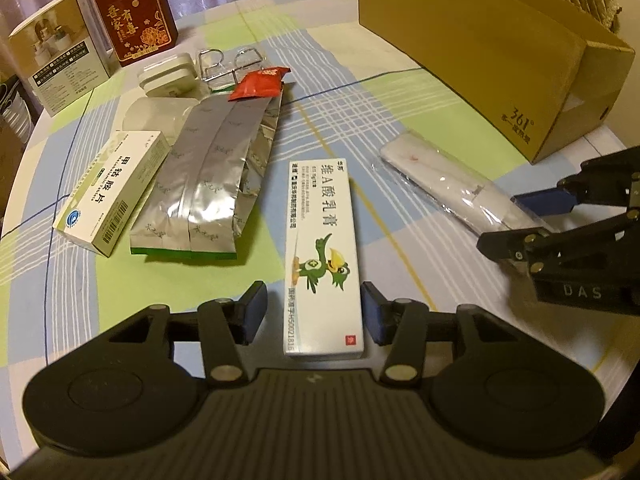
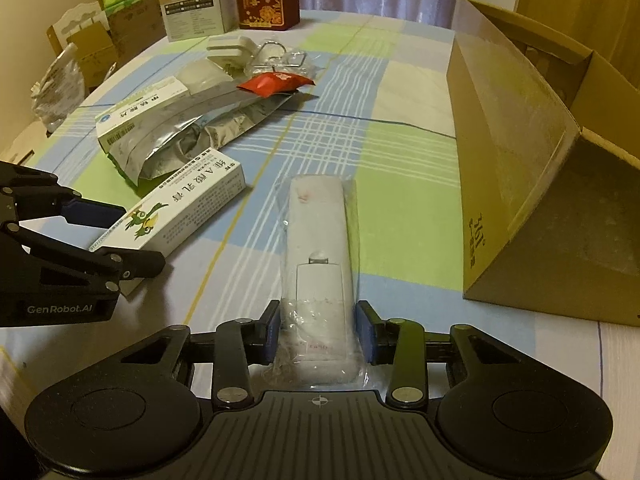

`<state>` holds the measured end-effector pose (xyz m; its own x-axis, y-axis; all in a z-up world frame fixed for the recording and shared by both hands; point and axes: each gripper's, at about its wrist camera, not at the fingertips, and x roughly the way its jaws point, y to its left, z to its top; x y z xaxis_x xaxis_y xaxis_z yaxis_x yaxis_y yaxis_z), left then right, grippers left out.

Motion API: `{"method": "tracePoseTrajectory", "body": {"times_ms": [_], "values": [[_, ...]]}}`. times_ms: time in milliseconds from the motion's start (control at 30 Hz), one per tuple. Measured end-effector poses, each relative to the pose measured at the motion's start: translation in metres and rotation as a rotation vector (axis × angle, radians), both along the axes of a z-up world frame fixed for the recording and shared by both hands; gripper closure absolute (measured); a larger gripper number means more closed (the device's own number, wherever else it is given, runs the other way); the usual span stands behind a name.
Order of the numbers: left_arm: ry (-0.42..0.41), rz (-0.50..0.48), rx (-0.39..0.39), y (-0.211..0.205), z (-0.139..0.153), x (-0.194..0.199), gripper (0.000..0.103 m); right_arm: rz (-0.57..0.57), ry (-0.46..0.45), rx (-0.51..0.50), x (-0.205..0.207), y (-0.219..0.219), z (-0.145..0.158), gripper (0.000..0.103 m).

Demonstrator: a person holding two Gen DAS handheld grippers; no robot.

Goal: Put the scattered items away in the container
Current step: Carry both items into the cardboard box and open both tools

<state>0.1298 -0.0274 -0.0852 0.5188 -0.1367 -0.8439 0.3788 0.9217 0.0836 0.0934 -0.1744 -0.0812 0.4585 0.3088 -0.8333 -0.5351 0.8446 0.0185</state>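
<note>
Ointment box (image 1: 323,256): on table (image 1: 400,120), my left claw (image 1: 314,316) open astride it. Wrapped remote (image 2: 318,280): my right claw (image 2: 318,334) open, pads beside it. Step: grasping. Next, I judge: close, carry to cardboard box (image 2: 520,184).

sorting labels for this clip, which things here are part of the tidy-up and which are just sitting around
Job: ointment box between the open left gripper; wrapped remote between the right gripper; cardboard container; foil packets; tablet box.
Lying about: red gift box; product box.
</note>
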Motion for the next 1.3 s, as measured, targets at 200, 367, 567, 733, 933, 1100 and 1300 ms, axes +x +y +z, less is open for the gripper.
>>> {"method": "tracePoseTrajectory", "body": {"times_ms": [200, 367, 567, 733, 933, 1100, 1300], "values": [[0.023, -0.009, -0.019, 0.000, -0.002, 0.004, 0.070, -0.003, 0.002, 0.009, -0.005, -0.004, 0.001, 0.062], [0.019, -0.003, -0.007, -0.001, 0.002, -0.003, 0.070, -0.016, 0.007, 0.019, -0.012, -0.011, 0.005, 0.063], [-0.006, 0.007, -0.014, 0.002, 0.019, -0.014, 0.070, -0.012, -0.026, 0.036, -0.021, -0.015, 0.021, 0.063], [-0.049, 0.017, -0.017, 0.003, 0.041, -0.021, 0.070, 0.002, -0.079, 0.060, -0.029, -0.013, 0.044, 0.063], [-0.105, 0.015, -0.015, -0.002, 0.071, -0.027, 0.070, -0.003, -0.152, 0.091, -0.036, -0.016, 0.077, 0.063], [-0.146, 0.007, -0.036, -0.015, 0.095, -0.030, 0.070, -0.013, -0.226, 0.111, -0.038, -0.027, 0.106, 0.063], [-0.205, -0.063, -0.061, -0.058, 0.125, -0.024, 0.070, -0.054, -0.308, 0.100, -0.022, -0.059, 0.138, 0.063]]}}
